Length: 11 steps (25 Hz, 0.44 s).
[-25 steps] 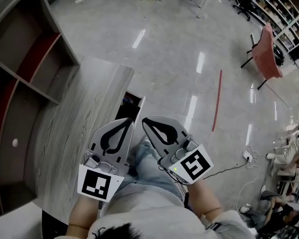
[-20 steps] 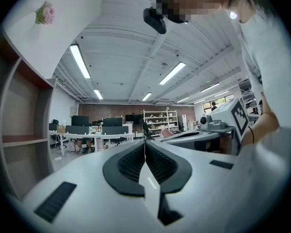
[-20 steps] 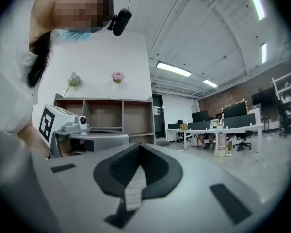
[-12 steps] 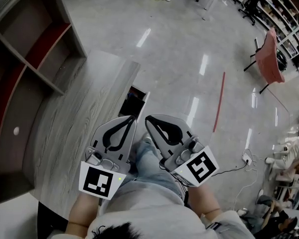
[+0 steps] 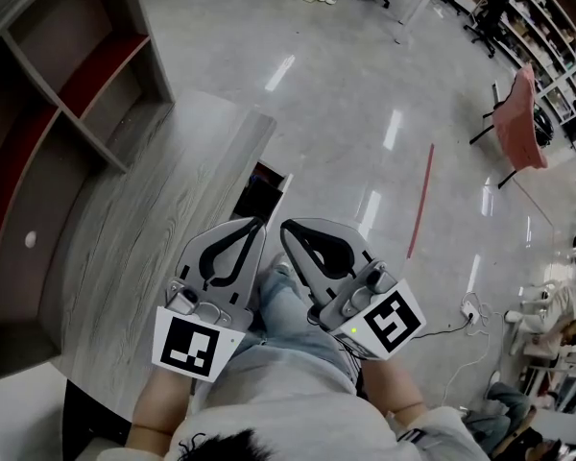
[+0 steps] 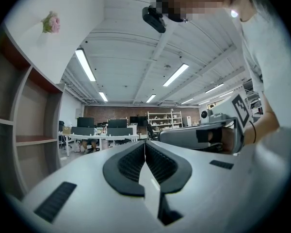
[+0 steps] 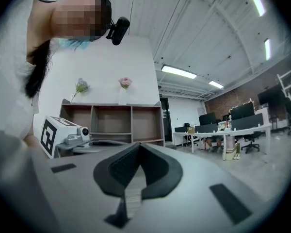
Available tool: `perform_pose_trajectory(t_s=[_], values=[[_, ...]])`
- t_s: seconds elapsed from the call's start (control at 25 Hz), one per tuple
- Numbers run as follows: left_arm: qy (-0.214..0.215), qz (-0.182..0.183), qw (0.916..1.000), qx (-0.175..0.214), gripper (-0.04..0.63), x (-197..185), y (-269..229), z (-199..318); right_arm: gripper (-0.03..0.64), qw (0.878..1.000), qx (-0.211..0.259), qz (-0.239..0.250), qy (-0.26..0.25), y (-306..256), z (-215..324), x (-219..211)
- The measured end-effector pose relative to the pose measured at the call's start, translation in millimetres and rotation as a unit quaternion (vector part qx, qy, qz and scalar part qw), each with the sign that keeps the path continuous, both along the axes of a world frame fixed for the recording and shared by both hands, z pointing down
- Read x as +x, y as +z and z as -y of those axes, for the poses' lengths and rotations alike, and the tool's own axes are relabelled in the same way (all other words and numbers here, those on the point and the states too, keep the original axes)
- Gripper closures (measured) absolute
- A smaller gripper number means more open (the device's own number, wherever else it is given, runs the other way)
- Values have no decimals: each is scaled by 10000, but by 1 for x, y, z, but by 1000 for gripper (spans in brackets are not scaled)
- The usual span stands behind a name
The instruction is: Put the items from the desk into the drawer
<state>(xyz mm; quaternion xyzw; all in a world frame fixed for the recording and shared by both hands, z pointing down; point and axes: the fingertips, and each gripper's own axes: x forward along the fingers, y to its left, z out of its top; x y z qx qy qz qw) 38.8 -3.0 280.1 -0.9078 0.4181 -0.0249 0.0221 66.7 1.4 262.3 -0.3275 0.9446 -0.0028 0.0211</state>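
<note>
Wood desk [image 5: 144,229] looks bare, the drawer [image 5: 259,193] sits open at its edge, and my left gripper [image 5: 255,226] and right gripper [image 5: 288,229] are closed tight holding nothing, so I should look slowly for items.

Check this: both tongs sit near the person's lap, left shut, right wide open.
Wrong on the right tongs: the right gripper view shows them shut too, jaws together with nothing between. The left tongs are shut and both sit near the lap.
</note>
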Motion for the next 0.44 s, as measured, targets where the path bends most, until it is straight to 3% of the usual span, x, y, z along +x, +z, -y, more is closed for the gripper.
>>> perform_pose_trajectory(t_s=[0.44], values=[[-124,-84,9999,17,584,-15,-3,-9,609,9999,-35,-8,-161,0,-9,-16]])
